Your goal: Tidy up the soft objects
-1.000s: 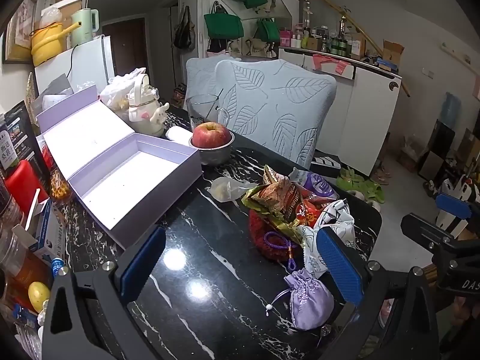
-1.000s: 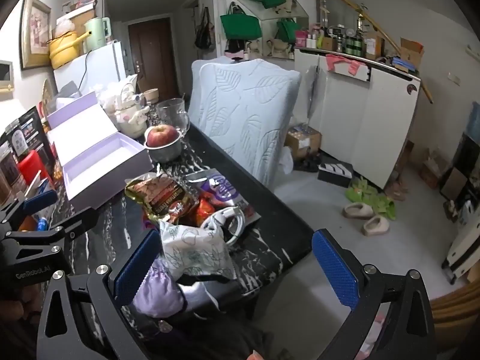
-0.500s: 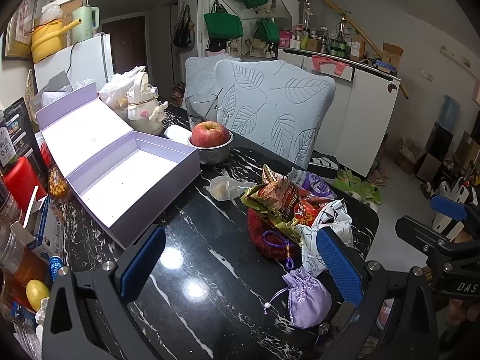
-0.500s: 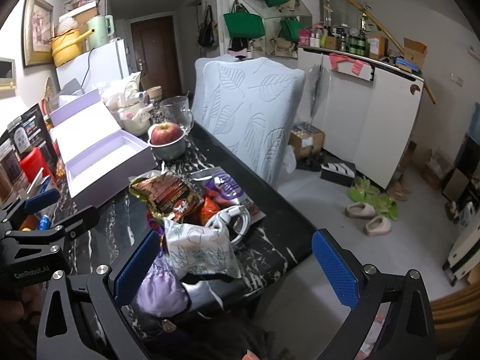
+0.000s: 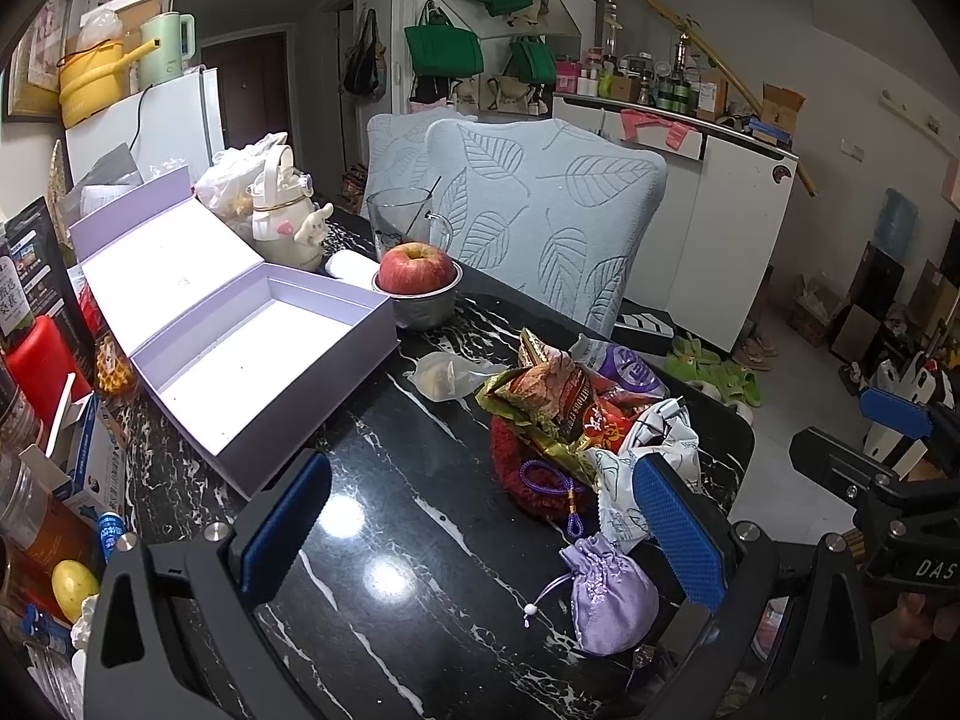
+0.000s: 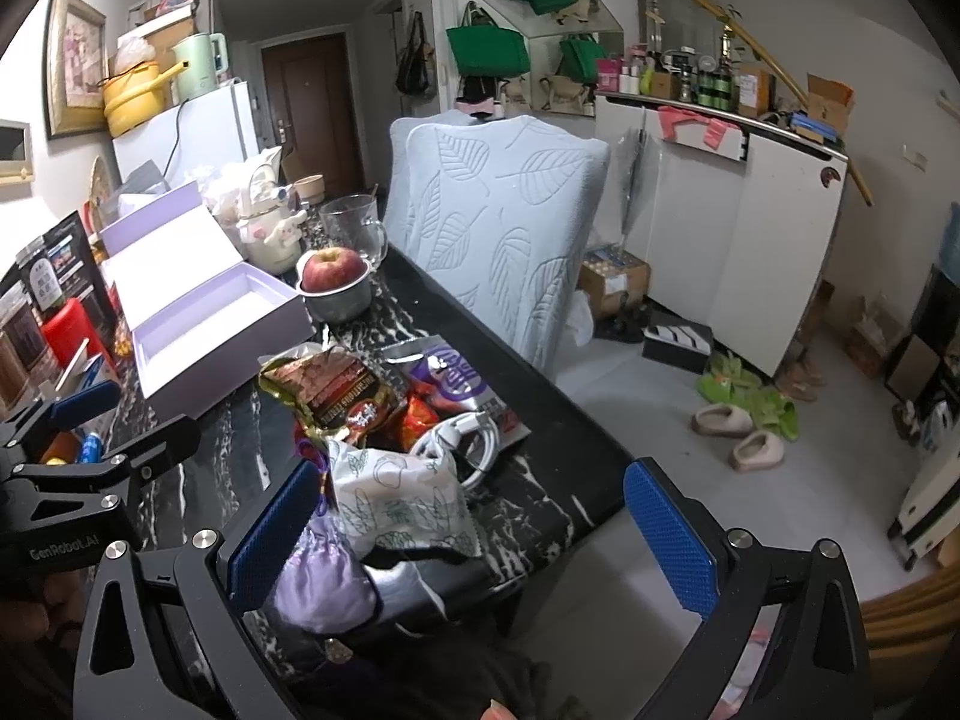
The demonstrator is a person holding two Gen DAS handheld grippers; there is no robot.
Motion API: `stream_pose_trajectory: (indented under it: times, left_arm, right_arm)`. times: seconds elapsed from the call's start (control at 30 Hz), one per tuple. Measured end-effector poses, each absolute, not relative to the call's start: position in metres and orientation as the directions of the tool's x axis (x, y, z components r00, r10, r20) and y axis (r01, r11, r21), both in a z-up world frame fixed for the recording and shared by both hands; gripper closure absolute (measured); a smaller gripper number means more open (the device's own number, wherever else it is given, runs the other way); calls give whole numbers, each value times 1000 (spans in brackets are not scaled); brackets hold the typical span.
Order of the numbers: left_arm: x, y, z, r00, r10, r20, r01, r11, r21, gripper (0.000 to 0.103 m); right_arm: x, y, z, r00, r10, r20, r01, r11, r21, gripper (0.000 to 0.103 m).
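Both claws wide, empty: left claw [image 5: 480,528], right claw [image 6: 474,534]. Lilac pouch [image 5: 609,591] at desk [image 5: 384,540] near edge; snack pile [image 5: 558,402] just behind; open lilac box [image 5: 264,360] left; apple bowl [image 5: 420,300] beyond.

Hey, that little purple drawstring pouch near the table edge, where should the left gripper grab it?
Grip the purple pouch at its gathered neck, coming from above. It lies apart from the snack pile, and the cinched neck is narrower than its rounded body, so the open left gripper should close there easily.
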State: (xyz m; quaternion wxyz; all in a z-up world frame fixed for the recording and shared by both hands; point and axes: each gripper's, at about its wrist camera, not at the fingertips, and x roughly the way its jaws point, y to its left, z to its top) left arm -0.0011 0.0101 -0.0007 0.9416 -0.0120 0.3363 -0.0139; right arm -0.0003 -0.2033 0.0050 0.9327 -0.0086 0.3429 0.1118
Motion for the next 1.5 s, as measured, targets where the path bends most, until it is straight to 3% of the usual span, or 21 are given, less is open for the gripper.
stream_pose_trajectory:
  times: [1.0,1.5]
  left_arm:
    - [-14,-4,1,772,-50,-633,34,999,-38,1]
    - [-35,-29,-30,731,-89,-677,49,996,-77,1]
  right_arm:
    - [-15,-225,3,746,214,-630,-209,974,84,0]
    - [-29,-248,-25,705,223,-673,-212,972,99,0]
